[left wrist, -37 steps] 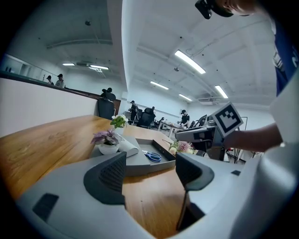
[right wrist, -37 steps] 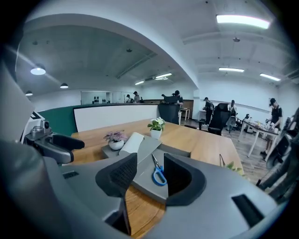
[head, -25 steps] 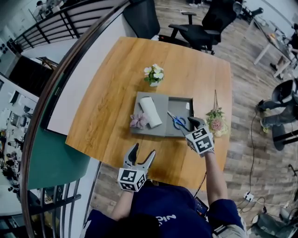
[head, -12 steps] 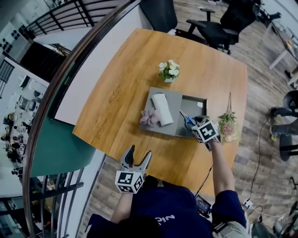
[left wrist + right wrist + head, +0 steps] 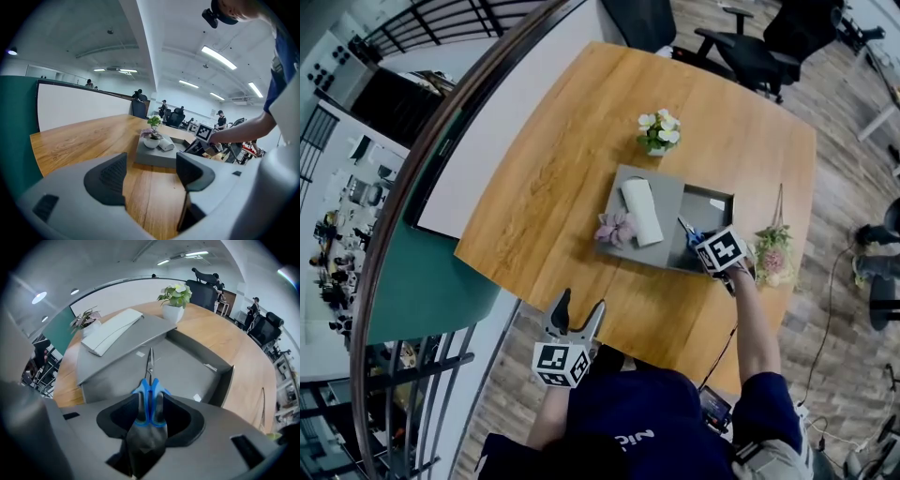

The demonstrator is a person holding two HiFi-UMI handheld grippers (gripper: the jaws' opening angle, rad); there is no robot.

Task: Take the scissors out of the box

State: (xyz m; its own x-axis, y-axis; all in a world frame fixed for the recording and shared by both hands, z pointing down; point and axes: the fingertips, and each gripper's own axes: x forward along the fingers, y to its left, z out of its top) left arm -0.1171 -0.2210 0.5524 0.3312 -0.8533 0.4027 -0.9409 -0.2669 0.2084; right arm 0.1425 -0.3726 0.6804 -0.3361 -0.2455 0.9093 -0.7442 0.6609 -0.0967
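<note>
Head view: the scissors [image 5: 687, 231] lie in the box [image 5: 719, 198], blades pointing up-left. The right gripper [image 5: 701, 247] reaches steeply down onto them. Left gripper view: the left gripper [image 5: 150, 171] gapes empty. Right gripper view: the jaws, just closing, clasp the blue handles, blades pointing straight away.

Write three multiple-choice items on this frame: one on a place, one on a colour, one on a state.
1. Where does the white roll lie?
A) on the flat top of the grey box
B) in its open compartment
C) under it

2. What colour are the handles of the scissors?
A) red
B) blue
C) black

3. How is the left tool?
A) shut on the roll
B) shut on the scissors
C) open and empty

Key:
1 A, the roll rests on the raised grey surface beside the open compartment.
2 B, the right gripper view shows blue loops.
3 C, its jaws stand apart with nothing between them.
</note>
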